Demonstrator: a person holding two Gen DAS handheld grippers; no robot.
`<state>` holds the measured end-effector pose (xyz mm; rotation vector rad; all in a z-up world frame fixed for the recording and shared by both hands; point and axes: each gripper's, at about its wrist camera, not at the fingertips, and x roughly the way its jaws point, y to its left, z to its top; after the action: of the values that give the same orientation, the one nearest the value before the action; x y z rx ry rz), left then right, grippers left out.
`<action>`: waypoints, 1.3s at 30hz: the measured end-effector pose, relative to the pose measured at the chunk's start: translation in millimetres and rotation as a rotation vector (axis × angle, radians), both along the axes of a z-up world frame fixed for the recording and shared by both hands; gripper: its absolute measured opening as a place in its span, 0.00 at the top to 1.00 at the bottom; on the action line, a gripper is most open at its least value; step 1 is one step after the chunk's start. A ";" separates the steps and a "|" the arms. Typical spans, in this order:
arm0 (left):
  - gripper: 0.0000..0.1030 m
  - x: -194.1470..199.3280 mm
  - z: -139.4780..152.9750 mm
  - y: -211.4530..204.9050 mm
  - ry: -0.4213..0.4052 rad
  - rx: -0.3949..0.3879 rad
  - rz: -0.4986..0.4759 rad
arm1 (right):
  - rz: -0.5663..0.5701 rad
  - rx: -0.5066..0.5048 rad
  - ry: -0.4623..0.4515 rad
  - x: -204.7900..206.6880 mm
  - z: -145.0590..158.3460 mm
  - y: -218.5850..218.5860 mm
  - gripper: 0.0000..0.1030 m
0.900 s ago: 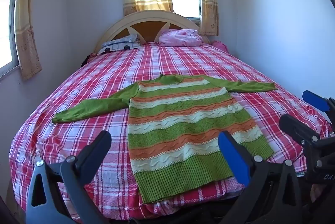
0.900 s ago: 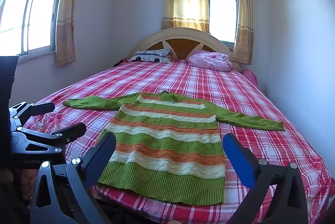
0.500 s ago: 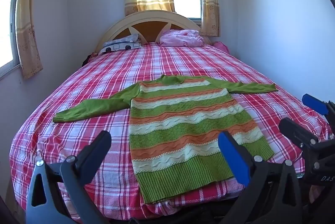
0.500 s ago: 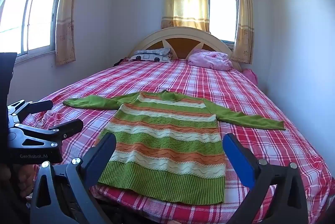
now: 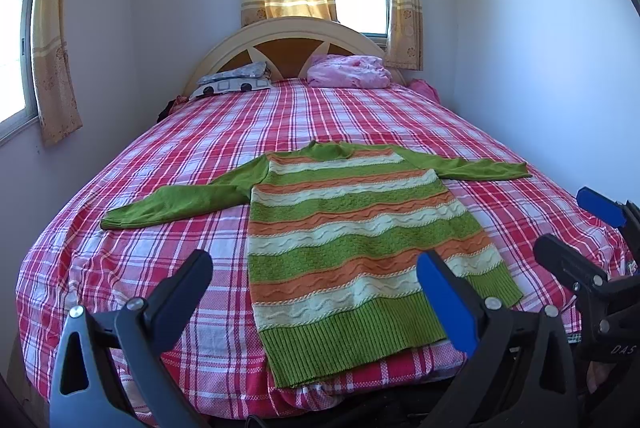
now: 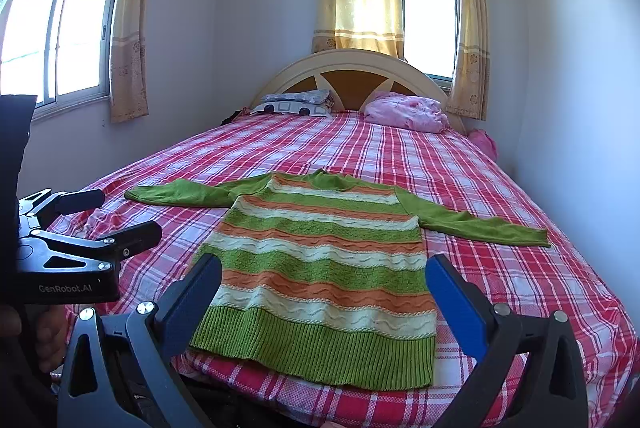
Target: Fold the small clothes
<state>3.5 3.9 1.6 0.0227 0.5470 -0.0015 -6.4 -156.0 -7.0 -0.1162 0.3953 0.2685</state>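
Striped sweater (image 5: 352, 248) lies flat on the plaid bed (image 5: 360, 116); left gripper (image 5: 316, 284) and right gripper (image 6: 324, 288) both spread wide, empty.

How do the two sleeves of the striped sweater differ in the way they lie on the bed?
In the left wrist view, the left sleeve angles down toward the foot of the bed, while the right sleeve runs almost straight sideways. The left sleeve looks thicker, being nearer. Both are plain green and lie flat, unfolded.
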 end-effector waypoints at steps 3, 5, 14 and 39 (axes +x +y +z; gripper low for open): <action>0.00 1.0 -0.2 -0.6 0.003 -0.001 0.000 | -0.001 0.000 -0.006 0.5 -0.1 -0.3 0.01; 0.00 1.3 -1.0 0.8 0.006 -0.003 0.000 | -0.002 0.002 -0.007 0.6 0.1 -1.2 0.01; 0.00 0.9 -1.9 2.0 0.008 -0.007 0.000 | 0.000 0.000 -0.005 1.0 -0.6 -0.2 0.01; 0.00 1.1 -2.8 3.1 0.008 -0.010 -0.001 | 0.005 -0.001 -0.001 -0.1 -2.8 0.9 0.01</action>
<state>4.6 7.0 -1.2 0.0134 0.5547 -0.0053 -6.5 -155.1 -9.8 -0.1179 0.3944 0.2735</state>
